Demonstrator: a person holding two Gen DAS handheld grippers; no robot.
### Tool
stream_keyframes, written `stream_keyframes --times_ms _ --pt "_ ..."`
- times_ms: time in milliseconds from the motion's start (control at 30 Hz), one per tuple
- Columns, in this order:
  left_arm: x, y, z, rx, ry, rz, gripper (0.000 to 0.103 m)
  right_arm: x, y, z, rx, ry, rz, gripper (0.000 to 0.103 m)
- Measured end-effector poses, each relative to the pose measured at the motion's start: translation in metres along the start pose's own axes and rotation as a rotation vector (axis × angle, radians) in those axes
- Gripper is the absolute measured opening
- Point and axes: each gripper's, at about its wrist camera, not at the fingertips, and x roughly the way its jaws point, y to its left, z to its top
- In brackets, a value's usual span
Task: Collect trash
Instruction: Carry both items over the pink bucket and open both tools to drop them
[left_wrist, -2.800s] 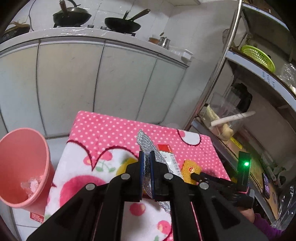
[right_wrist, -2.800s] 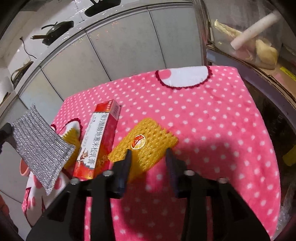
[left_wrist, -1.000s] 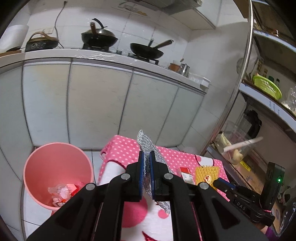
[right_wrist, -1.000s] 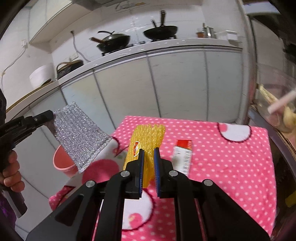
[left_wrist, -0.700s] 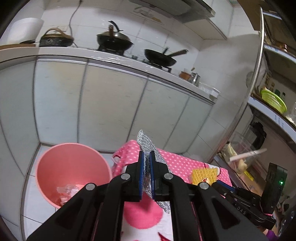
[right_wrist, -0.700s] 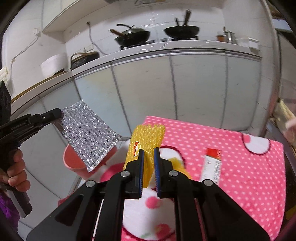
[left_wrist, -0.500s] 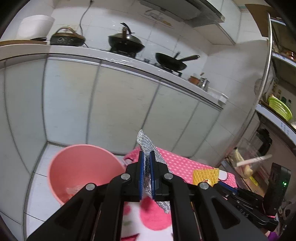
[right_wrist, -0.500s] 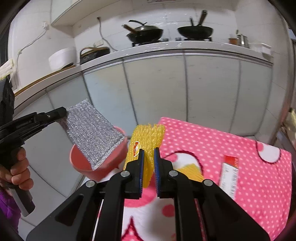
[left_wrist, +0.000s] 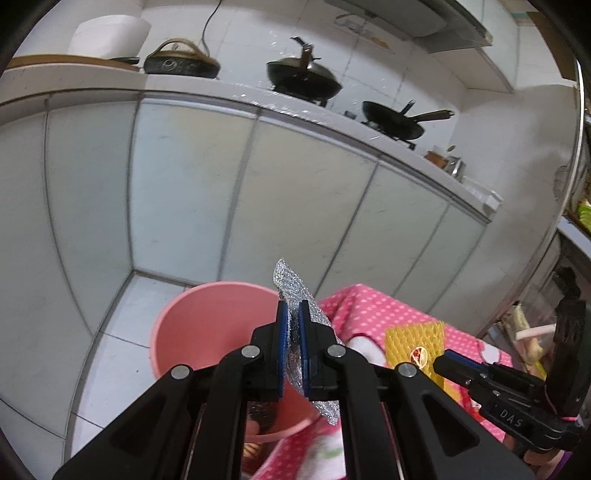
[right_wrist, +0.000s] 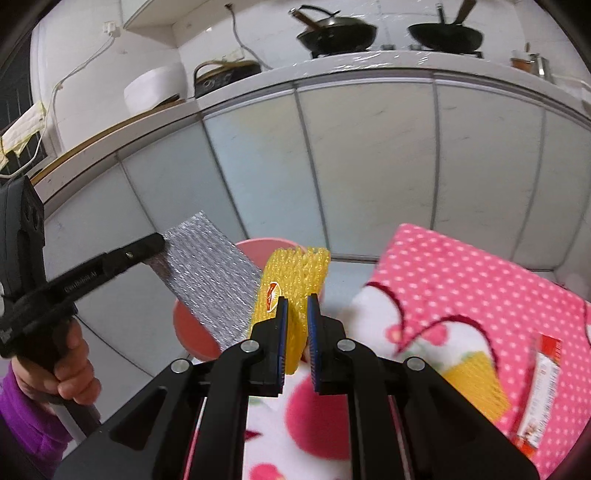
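My left gripper (left_wrist: 291, 314) is shut on a silver bubble-foil pouch (left_wrist: 295, 291), which hangs over the near rim of the pink waste bin (left_wrist: 207, 317). In the right wrist view the same pouch (right_wrist: 210, 273) shows flat beside the bin (right_wrist: 195, 332). My right gripper (right_wrist: 295, 306) is shut on a yellow foam fruit net (right_wrist: 295, 273) with a red sticker, held just right of the pouch and in front of the bin. A red and white carton (right_wrist: 539, 384) lies on the pink dotted blanket (right_wrist: 461, 266).
White cabinet doors (left_wrist: 295, 206) run behind the bin under a counter with pans (left_wrist: 303, 79). The floor is white tile (left_wrist: 114, 354). A metal shelf rack (left_wrist: 576, 236) stands at the right. A hand in a purple sleeve (right_wrist: 33, 391) grips the left tool.
Both grippers have swung left from over the blanket toward the pink bin, each still holding its piece. The bin now sits directly behind the pouch and the net.
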Motion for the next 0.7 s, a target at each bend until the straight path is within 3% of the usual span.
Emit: stream_keyframes --times_ms 300,600,700 --pt "0.018 0.018 -0.013 0.024 0.021 0.133 0.005 0.056 0.025 0.000 -0.056 0.071 0.028 0.011" --pt "0.035 0.037 -0.039 -0.014 0.097 0.160 0.007 0.093 0.028 -0.015 -0.048 0.147 0.030 0.011" --pt "0.036 0.037 -0.043 -0.012 0.110 0.150 0.011 0.095 0.027 -0.017 -0.043 0.157 0.037 0.021"
